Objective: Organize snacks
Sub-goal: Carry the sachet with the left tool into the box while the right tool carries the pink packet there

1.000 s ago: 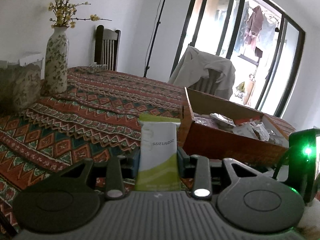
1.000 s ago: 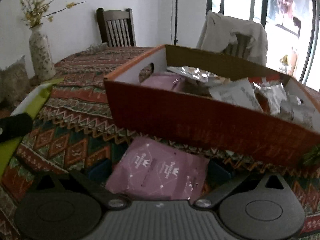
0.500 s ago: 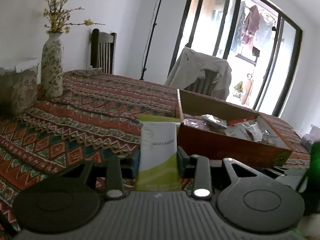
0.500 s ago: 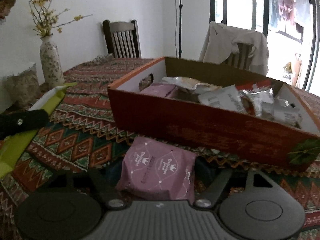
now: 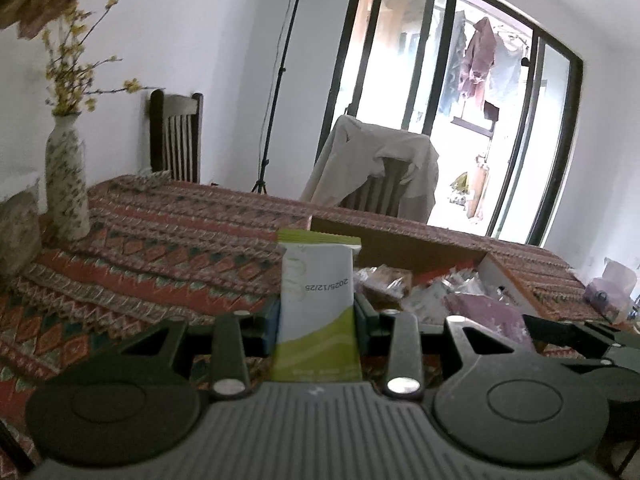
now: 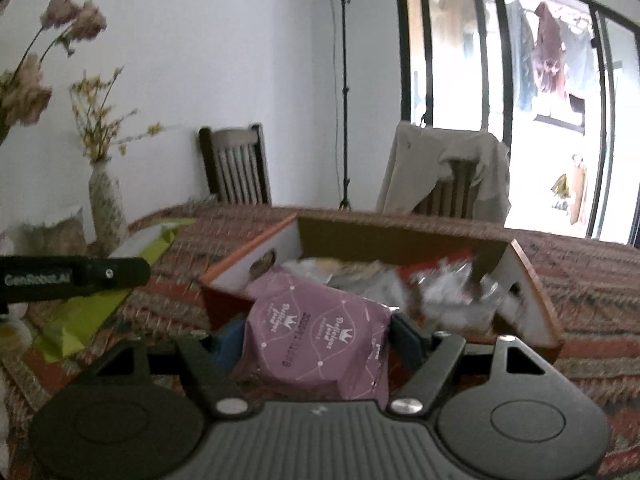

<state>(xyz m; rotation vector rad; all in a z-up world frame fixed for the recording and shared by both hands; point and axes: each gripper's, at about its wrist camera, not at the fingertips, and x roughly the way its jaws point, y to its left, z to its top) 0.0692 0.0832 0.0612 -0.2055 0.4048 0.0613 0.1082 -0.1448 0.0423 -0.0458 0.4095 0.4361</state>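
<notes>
My left gripper [image 5: 316, 314] is shut on a white and green packet [image 5: 316, 292], which stands upright above the patterned tablecloth just left of the orange cardboard box [image 5: 400, 246]. In the right wrist view my right gripper [image 6: 316, 338] holds a purple snack packet [image 6: 316, 328] between its pads, off the table and at the box's [image 6: 400, 232] near wall. Several wrapped snacks [image 6: 440, 292] lie inside the box. The left gripper's finger [image 6: 80, 276] and its green packet [image 6: 88, 312] show at the left edge there.
A flowered vase [image 5: 66, 184] and a woven basket [image 5: 16, 232] stand at the table's far left. Two chairs [image 6: 236, 172] sit behind the table, one draped with a jacket [image 6: 452, 168]. A bagged purple snack [image 5: 610, 290] lies right of the box.
My right gripper closed on the purple packet and lifted it off the cloth up to the box's near wall. My left gripper rose with its green packet, and the box's inside came into view.
</notes>
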